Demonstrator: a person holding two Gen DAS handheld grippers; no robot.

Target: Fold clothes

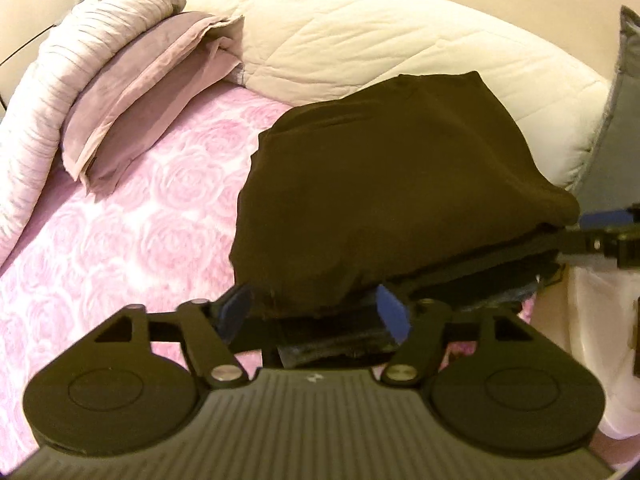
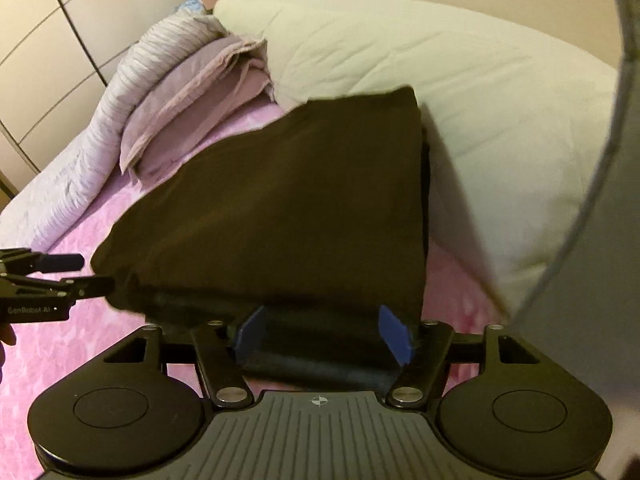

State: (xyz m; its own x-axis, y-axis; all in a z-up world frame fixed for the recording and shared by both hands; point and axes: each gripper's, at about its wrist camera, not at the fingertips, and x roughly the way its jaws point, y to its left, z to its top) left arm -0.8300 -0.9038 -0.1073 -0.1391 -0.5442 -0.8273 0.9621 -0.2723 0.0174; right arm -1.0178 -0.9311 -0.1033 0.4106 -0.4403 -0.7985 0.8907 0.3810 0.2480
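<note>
On the pink rose bedspread [image 1: 132,184], beside a cream duvet [image 1: 380,32], a dark garment [image 1: 392,168] was seen folded into a thick, layered bundle. Its near edge was straddled by the left gripper [image 1: 314,312], fingers spread wide, nothing pinched. Further right, the right gripper [image 2: 322,332] was likewise held wide at the bundle's edge. Soft, limp, light cloth was judged; all layers together would best be pinched at the near corners.
</note>
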